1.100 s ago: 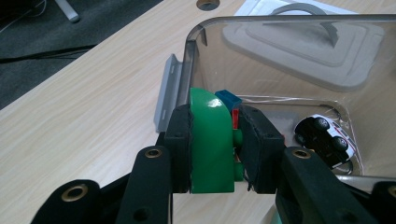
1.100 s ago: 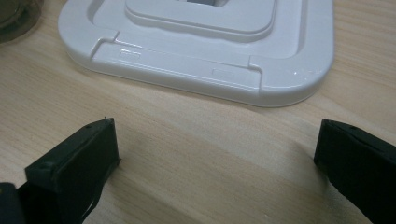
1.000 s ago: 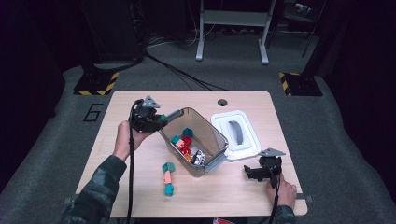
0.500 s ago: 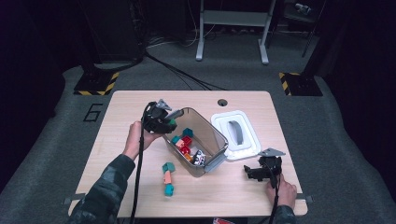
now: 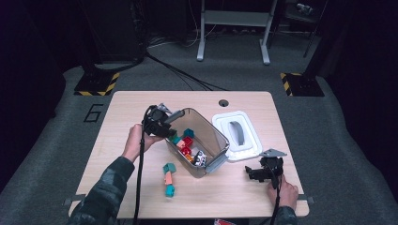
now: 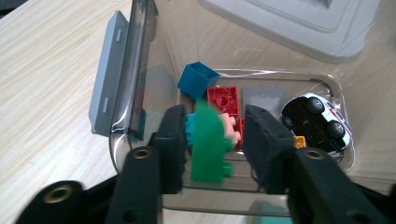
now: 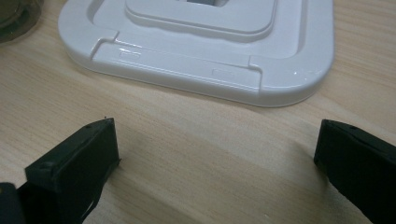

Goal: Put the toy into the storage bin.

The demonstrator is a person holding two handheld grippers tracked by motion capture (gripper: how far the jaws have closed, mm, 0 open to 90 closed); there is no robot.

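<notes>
High view: the left gripper (image 5: 165,127) is held over the near-left end of a clear plastic box (image 5: 213,137) that stands in the middle of the wooden table (image 5: 122,108).
Left gripper view: a green block (image 6: 208,142) is seen between the two black jaws, above the inside of the box; it looks blurred.
Left jaws: they have just been opening; a gap is seen on each side of the green block, so the block is not pressed by the pads.
Box content: a dark teal block (image 6: 198,80), a red block (image 6: 223,100), a grey piece (image 6: 264,98) and a small black-and-white toy car (image 6: 316,120) are lying on the bottom, close together.
Box latch: a grey clip (image 6: 107,86) is folded out at the end of the box.
On the table: a short row of joined blocks (image 5: 168,179), teal and salmon, is lying in front of the box, near it but apart from it.
White lid (image 5: 236,135): it is placed flat on the table just beside the box, on the far-right side.
Right gripper (image 5: 257,173): it is held low over the table near the right front corner, apart from the lid.
Right jaws: they are spread wide, and only bare wood is between them; the edge of the lid (image 7: 201,56) is seen just beyond them.
</notes>
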